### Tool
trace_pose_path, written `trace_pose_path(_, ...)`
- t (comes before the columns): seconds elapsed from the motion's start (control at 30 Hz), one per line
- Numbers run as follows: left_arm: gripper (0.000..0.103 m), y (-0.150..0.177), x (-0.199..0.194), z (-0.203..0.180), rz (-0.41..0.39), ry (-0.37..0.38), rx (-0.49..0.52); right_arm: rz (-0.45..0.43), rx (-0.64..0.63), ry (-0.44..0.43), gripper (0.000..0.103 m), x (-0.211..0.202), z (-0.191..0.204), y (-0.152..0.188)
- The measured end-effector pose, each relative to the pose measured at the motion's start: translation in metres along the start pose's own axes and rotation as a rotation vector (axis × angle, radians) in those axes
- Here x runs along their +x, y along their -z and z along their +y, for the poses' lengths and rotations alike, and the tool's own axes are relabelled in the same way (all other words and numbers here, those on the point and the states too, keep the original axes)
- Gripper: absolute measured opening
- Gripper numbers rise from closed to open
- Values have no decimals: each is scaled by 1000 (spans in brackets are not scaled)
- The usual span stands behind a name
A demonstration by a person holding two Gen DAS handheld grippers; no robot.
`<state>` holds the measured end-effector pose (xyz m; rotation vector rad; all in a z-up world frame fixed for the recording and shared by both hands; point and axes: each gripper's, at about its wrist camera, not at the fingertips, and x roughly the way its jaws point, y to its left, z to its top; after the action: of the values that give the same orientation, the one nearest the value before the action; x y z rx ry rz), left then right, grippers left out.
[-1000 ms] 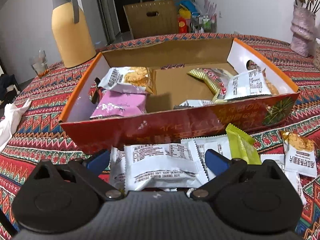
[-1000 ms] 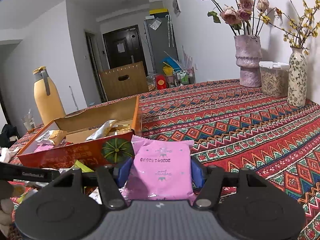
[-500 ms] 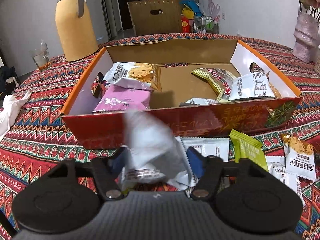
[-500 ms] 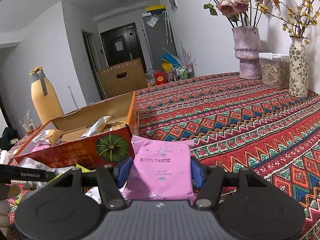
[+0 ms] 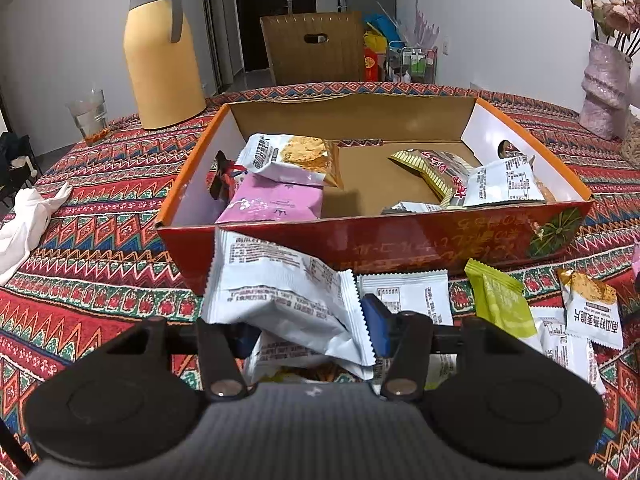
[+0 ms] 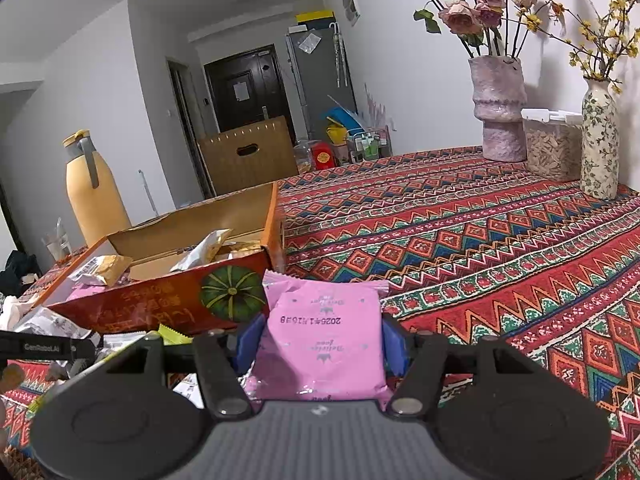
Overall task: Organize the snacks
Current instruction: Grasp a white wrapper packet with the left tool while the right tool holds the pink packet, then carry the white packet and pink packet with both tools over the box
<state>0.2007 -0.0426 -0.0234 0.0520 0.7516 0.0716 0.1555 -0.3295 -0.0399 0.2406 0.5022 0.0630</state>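
Presently the left claw is closing its jaws on a white snack packet, which sits crumpled between the blue pads and tilts up toward 11 o'clock, its top edge overlapping the front wall of the orange box. Just beyond the claw, at 1 to 3 o'clock, loose snacks lie on the desk: another white packet, a green packet and a white-and-gold packet, all in front of the box. Inside the box a pink packet lies at its left end with a white-and-gold one resting on it, and a few more wrappers are piled at the right end.

The right claw grips a pink snack packet by its two side edges, holding it upright with the printed date upside down. The box stands at 10 o'clock from it, its pumpkin picture just beside the packet. A yellow jug stands behind the box; two vases with flowers stand at the far right of the desk.
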Motion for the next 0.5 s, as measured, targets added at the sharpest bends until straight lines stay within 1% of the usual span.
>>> trace_pose_path(0.17,54,3,-3,4,-10,15,6,0,-6,-6,61,-2,4,1)
trace_pose_path(0.2,58,4,-4,4,-12,20,9,1,-6,-6,61,-2,4,1)
trace_pose_path(0.23,66,4,-5,4,-14,21,10,1,-7,-6,61,-2,5,1)
trace_pose_path(0.27,68,4,-6,4,-19,19,7,1,-7,-5,61,-3,5,1)
trace_pose_path(0.37,68,5,-8,8,-31,23,-10,2,-8,-3,61,-4,6,1)
trace_pose_path(0.4,66,4,-8,10,-34,21,-16,2,-8,-3,61,-4,6,1)
trace_pose_path(0.43,57,4,-9,11,-37,25,-20,3,-8,-3,61,-4,6,1)
trace_pose_path(0.47,53,3,-9,13,-39,27,-25,3,-8,-3,61,-4,6,1)
trace_pose_path(0.5,43,3,-9,14,-39,32,-28,3,-8,-3,61,-4,6,1)
